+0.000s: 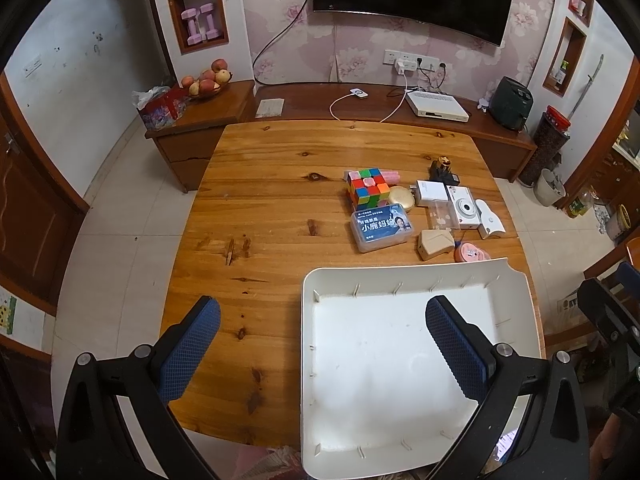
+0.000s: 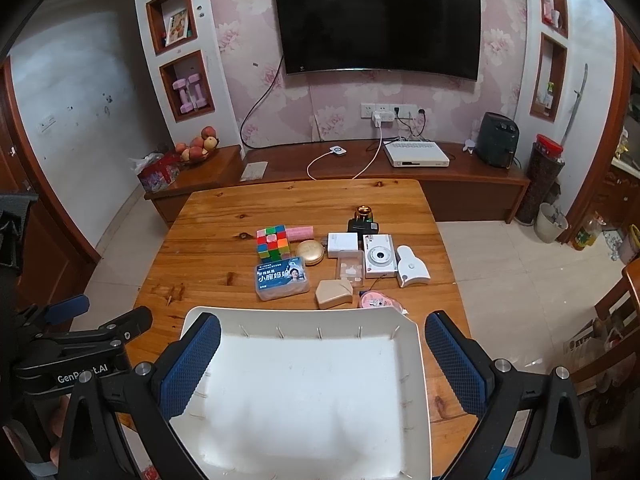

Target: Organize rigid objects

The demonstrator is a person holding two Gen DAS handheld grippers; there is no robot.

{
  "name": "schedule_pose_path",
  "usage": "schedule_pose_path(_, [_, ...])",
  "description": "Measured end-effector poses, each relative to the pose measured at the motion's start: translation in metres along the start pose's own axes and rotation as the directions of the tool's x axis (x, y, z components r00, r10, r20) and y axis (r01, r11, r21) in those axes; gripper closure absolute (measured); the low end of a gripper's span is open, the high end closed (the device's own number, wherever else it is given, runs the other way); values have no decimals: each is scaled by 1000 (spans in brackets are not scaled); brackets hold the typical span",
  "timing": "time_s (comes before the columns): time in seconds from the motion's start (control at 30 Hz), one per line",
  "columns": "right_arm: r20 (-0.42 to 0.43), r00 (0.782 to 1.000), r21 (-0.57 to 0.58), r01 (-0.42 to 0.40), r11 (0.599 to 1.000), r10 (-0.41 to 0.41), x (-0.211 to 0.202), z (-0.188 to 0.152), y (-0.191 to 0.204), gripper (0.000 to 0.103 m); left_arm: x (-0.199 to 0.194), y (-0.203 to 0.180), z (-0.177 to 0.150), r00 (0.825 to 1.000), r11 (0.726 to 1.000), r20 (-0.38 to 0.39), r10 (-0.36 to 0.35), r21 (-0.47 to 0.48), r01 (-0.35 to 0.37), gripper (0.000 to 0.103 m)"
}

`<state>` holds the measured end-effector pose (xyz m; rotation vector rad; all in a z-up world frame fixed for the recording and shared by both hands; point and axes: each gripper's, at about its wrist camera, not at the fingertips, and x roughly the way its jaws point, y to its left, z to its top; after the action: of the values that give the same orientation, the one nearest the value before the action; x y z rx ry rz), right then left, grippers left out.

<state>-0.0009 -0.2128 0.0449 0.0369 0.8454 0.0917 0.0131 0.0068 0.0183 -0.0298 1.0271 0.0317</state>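
An empty white tray (image 1: 320,360) (image 2: 416,360) lies at the near edge of the wooden table (image 1: 260,208) (image 2: 224,216). Beyond it lies a cluster: a colour cube (image 1: 367,185) (image 2: 273,243), a blue-labelled clear box (image 1: 382,227) (image 2: 282,278), a round gold case (image 2: 310,252), a white camera (image 1: 464,207) (image 2: 380,258), a beige wedge (image 2: 334,294), a pink tape roll (image 2: 378,302), a white box (image 2: 342,243). My left gripper (image 1: 322,344) is open, above the tray's left rim. My right gripper (image 2: 322,360) is open over the tray.
A low wooden TV cabinet (image 2: 460,184) runs behind the table with a set-top box (image 2: 416,154), cables and a fruit bowl (image 2: 198,148). A television (image 2: 380,20) hangs above. Tiled floor lies on both sides; a chair (image 2: 624,300) stands at right.
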Motion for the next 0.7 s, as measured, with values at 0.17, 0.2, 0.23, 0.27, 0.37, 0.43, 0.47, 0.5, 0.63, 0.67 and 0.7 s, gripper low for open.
schedule_pose_path(0.17, [8, 1000, -10, 7, 1000, -7, -3, 7, -1, 1, -1, -3, 8, 1000, 1000, 11, 9, 11, -9, 1])
schedule_pose_path(0.2, [7, 1000, -8, 6, 1000, -6, -3, 8, -2, 1, -1, -3, 11, 1000, 1000, 13, 10, 12, -10, 1])
schedule_pose_path(0.23, [7, 1000, -7, 5, 1000, -5, -3, 8, -2, 1, -1, -3, 13, 1000, 1000, 14, 10, 13, -10, 1])
schedule_pose_path(0.27, [6, 1000, -4, 3, 1000, -3, -3, 10, -3, 1, -2, -2, 13, 1000, 1000, 17, 10, 14, -10, 1])
schedule_pose_path(0.37, [9, 1000, -4, 8, 1000, -8, -4, 15, -5, 1, -3, -1, 16, 1000, 1000, 27, 14, 18, -15, 1])
schedule_pose_path(0.43, [11, 1000, -7, 10, 1000, -10, -5, 18, -4, 1, -2, -1, 19, 999, 1000, 33, 18, 22, -19, 1])
schedule_pose_path(0.47, [15, 1000, -9, 13, 1000, -13, -6, 18, -3, 1, -3, 0, 18, 999, 1000, 37, 19, 22, -20, 1])
schedule_pose_path(0.5, [17, 1000, -9, 16, 1000, -16, -6, 19, -3, 1, -3, 0, 19, 999, 1000, 39, 21, 22, -22, 1])
schedule_pose_path(0.63, [24, 999, -18, 28, 999, -28, -7, 23, -2, 1, -3, 1, 17, 999, 1000, 39, 18, 24, -19, 1])
schedule_pose_path(0.67, [24, 999, -19, 29, 999, -28, -7, 25, -3, 1, -3, 1, 18, 999, 1000, 36, 17, 25, -18, 1])
schedule_pose_path(0.7, [24, 999, -20, 29, 999, -29, -7, 25, -2, 1, -2, 1, 18, 999, 1000, 34, 16, 26, -17, 1])
